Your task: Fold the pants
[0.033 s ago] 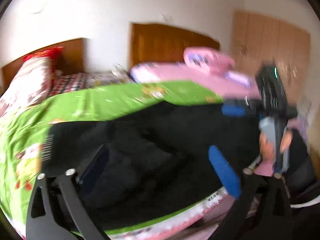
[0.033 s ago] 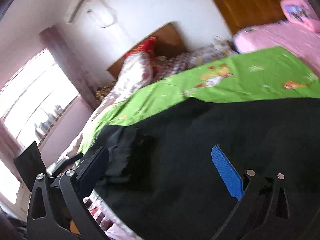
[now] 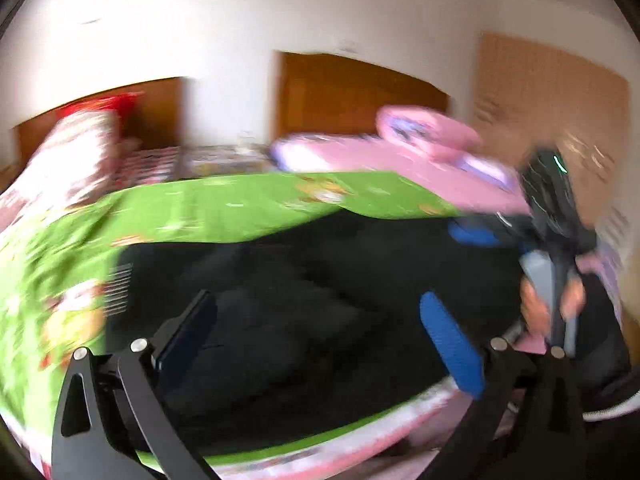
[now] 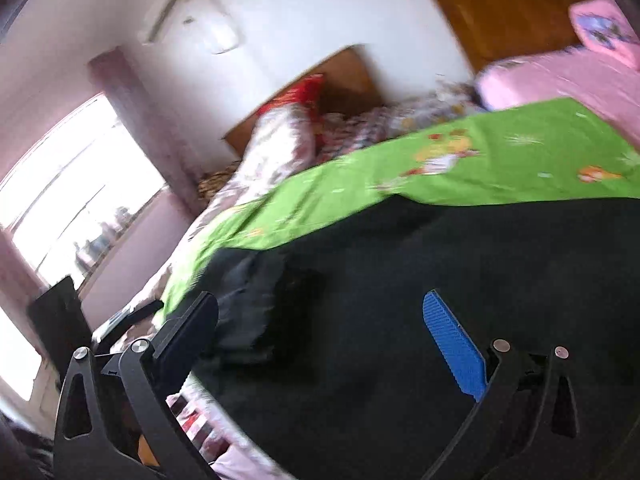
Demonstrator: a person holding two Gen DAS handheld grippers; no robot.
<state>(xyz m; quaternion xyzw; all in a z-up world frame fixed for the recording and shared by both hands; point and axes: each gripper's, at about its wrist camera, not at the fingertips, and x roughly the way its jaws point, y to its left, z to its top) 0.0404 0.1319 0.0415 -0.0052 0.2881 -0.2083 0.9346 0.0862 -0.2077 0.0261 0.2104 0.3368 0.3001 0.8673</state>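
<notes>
Black pants (image 3: 320, 288) lie spread across the green sheet (image 3: 240, 204) of the bed. They also fill the lower right wrist view (image 4: 440, 280), with a bunched darker fold (image 4: 256, 304) at their left end. My left gripper (image 3: 316, 336) is open and empty above the pants. My right gripper (image 4: 320, 336) is open and empty above the pants. The right gripper also shows in the left wrist view (image 3: 548, 216), held in a hand at the far right over the pants' right end.
A floral pillow (image 3: 68, 156) and wooden headboards (image 3: 352, 92) stand at the back. A pink bed (image 3: 400, 160) lies beyond the green sheet. A window (image 4: 72, 208) and a dark chair (image 4: 60, 316) are at the left. The bed's near edge (image 3: 320, 452) runs below.
</notes>
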